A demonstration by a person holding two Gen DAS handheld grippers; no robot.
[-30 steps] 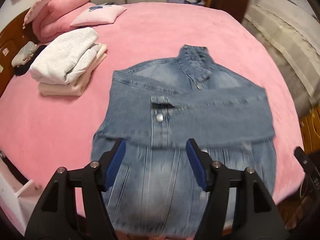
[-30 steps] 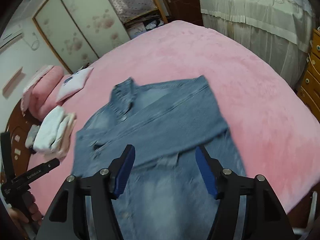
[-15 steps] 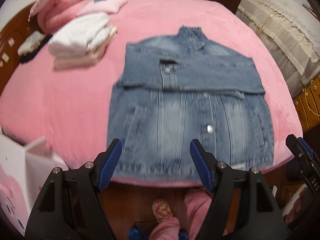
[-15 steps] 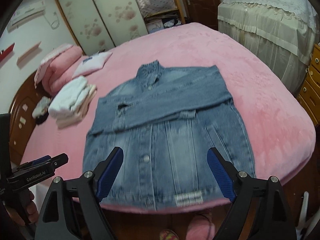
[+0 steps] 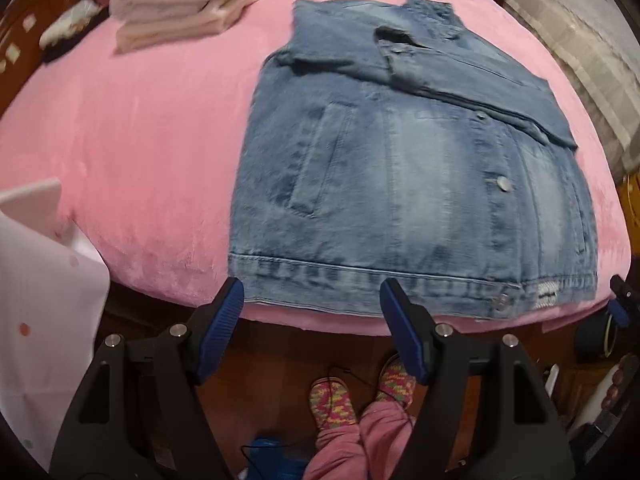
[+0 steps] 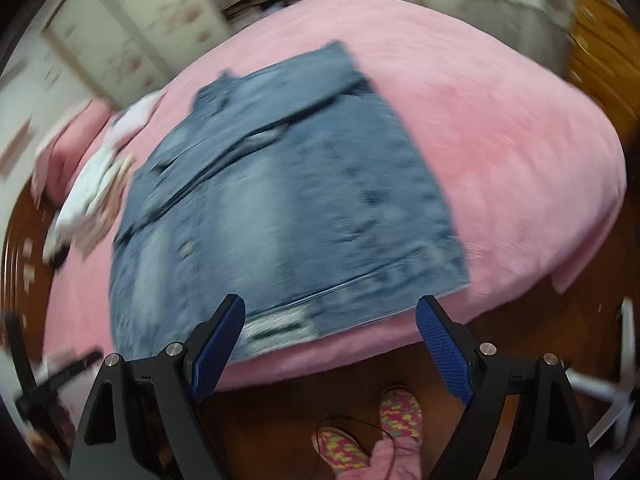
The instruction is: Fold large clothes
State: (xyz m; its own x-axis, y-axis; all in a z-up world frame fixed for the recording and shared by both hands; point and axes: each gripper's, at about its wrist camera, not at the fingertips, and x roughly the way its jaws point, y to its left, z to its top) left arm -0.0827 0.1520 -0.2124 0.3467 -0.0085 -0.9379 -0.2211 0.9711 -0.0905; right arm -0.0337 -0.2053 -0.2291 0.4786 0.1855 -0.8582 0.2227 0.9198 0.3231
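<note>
Jacket: denim jacket laid flat on the pink bed, front up, hem at the near bed edge; right wrist view blurred.
Done: sleeves seen folded across the chest, in a band below the collar.
Left: body not yet folded; hem judged next to be lifted toward the collar.
Left tongs: spread wide, nothing held, just short of the hem.
Right tongs: spread wide, nothing held, near the hem's other corner.
Pile: folded clothes stacked well apart on the bed.
</note>
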